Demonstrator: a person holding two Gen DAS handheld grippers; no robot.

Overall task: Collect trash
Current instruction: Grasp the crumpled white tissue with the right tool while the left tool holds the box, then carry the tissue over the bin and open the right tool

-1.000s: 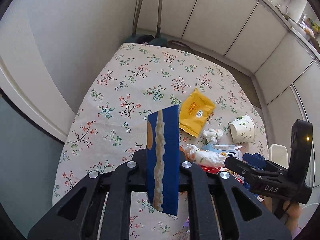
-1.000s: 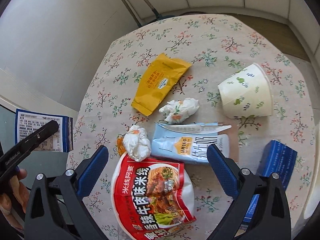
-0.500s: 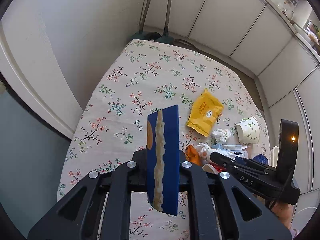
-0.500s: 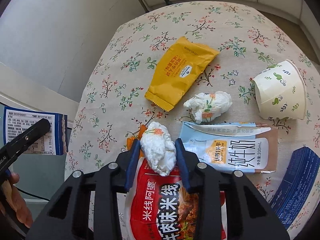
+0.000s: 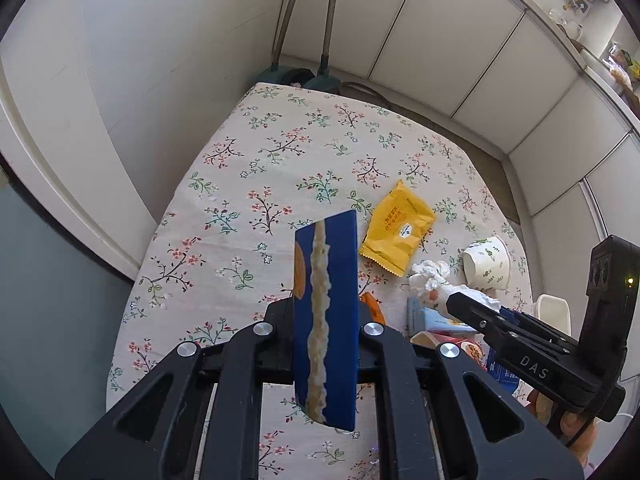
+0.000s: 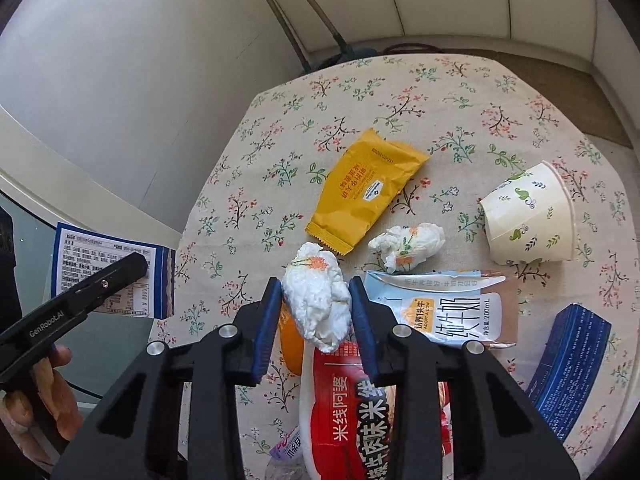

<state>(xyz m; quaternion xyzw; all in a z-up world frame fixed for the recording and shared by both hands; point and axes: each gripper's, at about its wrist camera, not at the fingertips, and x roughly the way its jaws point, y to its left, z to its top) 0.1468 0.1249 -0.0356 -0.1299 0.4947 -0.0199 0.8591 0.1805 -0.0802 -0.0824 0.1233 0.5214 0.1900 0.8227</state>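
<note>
Floral tabletop (image 6: 460, 92), cluttered. Right gripper (image 6: 316, 308) jaws clamped on crumpled tissue (image 6: 318, 300), just beside milk carton (image 6: 444, 308). Left gripper (image 5: 326, 328) jaws pinching blue wrapper (image 5: 326, 320). Left near carton: yellow packet (image 6: 364, 188), paper cup (image 6: 528, 212), second tissue (image 6: 406, 246), red noodle bag (image 6: 348, 420).

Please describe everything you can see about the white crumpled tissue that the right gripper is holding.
The crumpled tissue is a white, soft-looking paper wad, longer than wide, with small orange and green marks near its top end. The right gripper is shut on it, a blue pad pressing each side. It hangs tilted above the red noodle packet, beside the milk carton. Whether it touches the packet is unclear.
</note>
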